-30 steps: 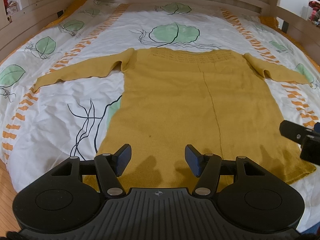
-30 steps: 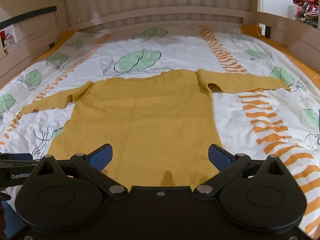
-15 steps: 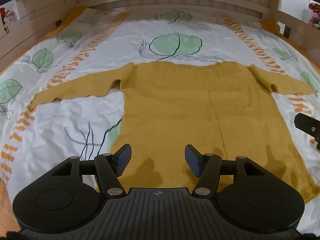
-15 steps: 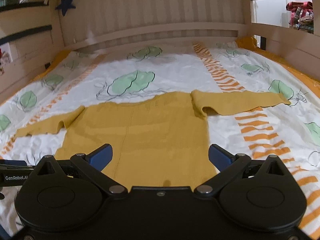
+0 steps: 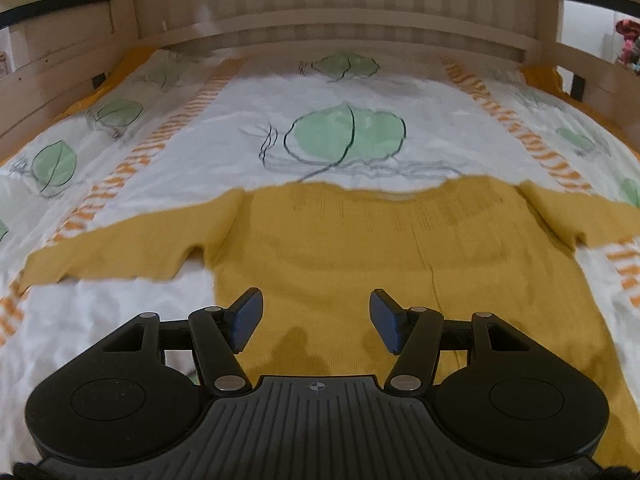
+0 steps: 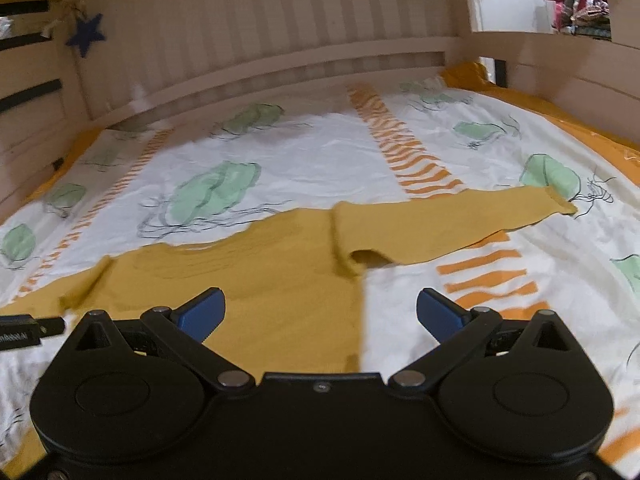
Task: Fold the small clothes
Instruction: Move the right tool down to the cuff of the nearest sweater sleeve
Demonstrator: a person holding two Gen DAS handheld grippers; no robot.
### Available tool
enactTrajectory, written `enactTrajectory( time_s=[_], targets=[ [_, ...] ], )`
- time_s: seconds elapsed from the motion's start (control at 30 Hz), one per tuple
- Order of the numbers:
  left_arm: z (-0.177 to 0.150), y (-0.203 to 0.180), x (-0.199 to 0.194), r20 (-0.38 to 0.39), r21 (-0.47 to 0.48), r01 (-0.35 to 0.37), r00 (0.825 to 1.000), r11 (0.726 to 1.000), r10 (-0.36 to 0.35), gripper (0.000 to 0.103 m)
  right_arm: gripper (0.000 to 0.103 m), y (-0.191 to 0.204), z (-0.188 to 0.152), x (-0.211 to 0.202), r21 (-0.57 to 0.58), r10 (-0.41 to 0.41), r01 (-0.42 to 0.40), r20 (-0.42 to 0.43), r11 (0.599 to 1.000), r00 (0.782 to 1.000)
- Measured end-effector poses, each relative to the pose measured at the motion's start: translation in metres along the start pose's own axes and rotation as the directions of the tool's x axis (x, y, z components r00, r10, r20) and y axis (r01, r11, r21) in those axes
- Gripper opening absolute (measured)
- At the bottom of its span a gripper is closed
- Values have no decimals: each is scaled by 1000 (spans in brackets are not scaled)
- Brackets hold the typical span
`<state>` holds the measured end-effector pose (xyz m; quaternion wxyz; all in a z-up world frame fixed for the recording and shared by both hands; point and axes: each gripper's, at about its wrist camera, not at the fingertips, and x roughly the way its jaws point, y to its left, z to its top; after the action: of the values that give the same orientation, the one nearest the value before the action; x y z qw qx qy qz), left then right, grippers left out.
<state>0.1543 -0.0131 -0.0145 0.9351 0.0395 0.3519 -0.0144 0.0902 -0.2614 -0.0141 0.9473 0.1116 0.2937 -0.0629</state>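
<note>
A small mustard-yellow knit sweater lies flat on the bed, neck away from me, both sleeves spread out to the sides. In the right wrist view the sweater lies left of centre and its right sleeve stretches to the right. My left gripper is open and empty, hovering over the sweater's lower body. My right gripper is open wide and empty, above the sweater's right side edge. The left gripper's side shows at the left edge of the right wrist view.
The bed has a white cover with green leaves and orange stripes. Wooden slatted rails surround it at the back and sides. A blue star hangs on the left rail. An opening at the right shows piled clothes.
Both grippers have moved forward and tilted up over the sweater; the hem has dropped out of view and the headboard now shows. Both stay open and empty.
</note>
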Motion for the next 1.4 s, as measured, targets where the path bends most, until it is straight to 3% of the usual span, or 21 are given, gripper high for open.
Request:
enactTrajectory(
  time_s=[0.27, 0.5, 0.63, 0.8, 1.03, 1.13, 1.23, 1.4],
  targets=[
    [14, -13, 72, 76, 6, -10, 997, 1000, 10, 58, 101, -58, 21, 56, 51, -98, 102, -69, 993, 993],
    [14, -16, 114, 41, -61, 19, 999, 998, -17, 58, 98, -103, 37, 99, 9, -213, 214, -56, 977, 975],
    [5, -17, 129, 27, -75, -7, 1000, 997, 9, 58, 98, -138, 52, 115, 44, -263, 265, -43, 963, 964],
    [-6, -30, 132, 48, -4, -65, 997, 998, 65, 60, 93, -184, 75, 136, 64, -340, 342, -46, 937, 939],
    [-10, -33, 140, 45, -13, -115, 992, 993, 116, 76, 89, -245, 101, 165, 67, -426, 432, -83, 900, 901],
    [-10, -34, 144, 47, -12, -119, 992, 993, 119, 77, 85, -273, 103, 172, 131, -416, 432, -128, 893, 900],
    [-11, -35, 144, 48, -10, -121, 991, 993, 121, 77, 77, -298, 98, 181, 244, -332, 371, -187, 896, 925],
    [-11, -34, 145, 47, -20, -113, 992, 993, 114, 78, 79, -309, 88, 189, 311, -281, 330, -191, 892, 940]
  ],
)
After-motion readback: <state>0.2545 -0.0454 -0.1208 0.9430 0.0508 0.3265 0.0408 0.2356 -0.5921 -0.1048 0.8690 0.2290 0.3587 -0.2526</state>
